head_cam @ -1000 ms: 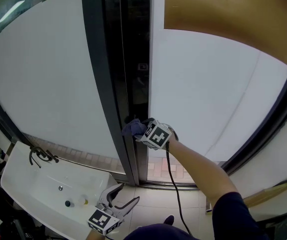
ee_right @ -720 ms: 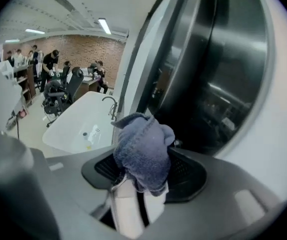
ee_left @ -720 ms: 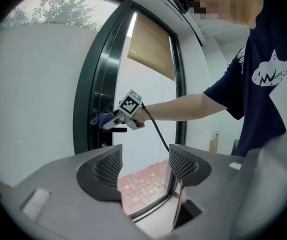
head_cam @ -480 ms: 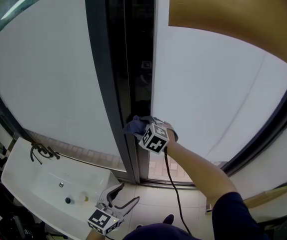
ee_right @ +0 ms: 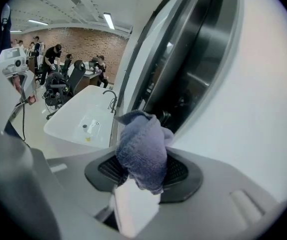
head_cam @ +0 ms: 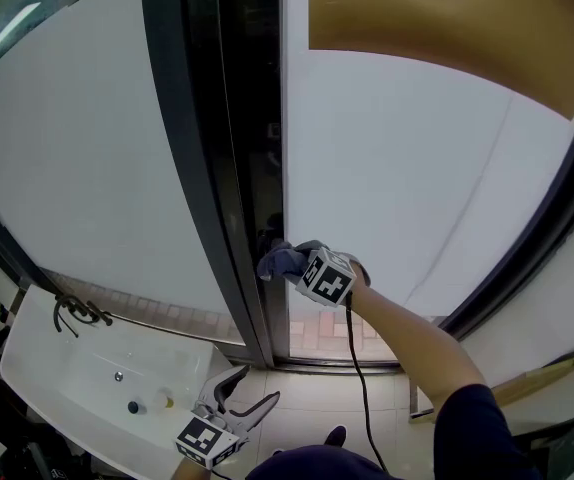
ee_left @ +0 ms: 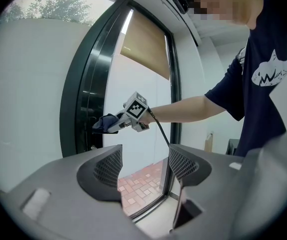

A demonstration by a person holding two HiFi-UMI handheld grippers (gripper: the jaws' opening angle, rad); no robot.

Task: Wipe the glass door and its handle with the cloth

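Observation:
A blue-grey cloth (head_cam: 275, 261) is bunched between the jaws of my right gripper (head_cam: 291, 265), which is shut on it. The cloth presses against the dark vertical edge of the glass door (head_cam: 417, 168), at about waist height. In the right gripper view the cloth (ee_right: 141, 149) fills the jaws and touches the black frame (ee_right: 183, 94). My left gripper (head_cam: 250, 395) hangs low by the floor, open and holding nothing. In the left gripper view its jaws (ee_left: 144, 165) stand wide apart, and the right gripper (ee_left: 114, 125) shows far off at the door.
A white sink (head_cam: 57, 373) with a dark faucet (head_cam: 75, 312) stands at the lower left. The frosted fixed pane (head_cam: 97, 158) is left of the dark frame. A wooden strip (head_cam: 527, 383) lies at the lower right. People sit at desks (ee_right: 58, 74) behind me.
My right gripper with the cloth has shifted slightly along the door edge. My head view has swung a little. The left gripper has stayed where it was.

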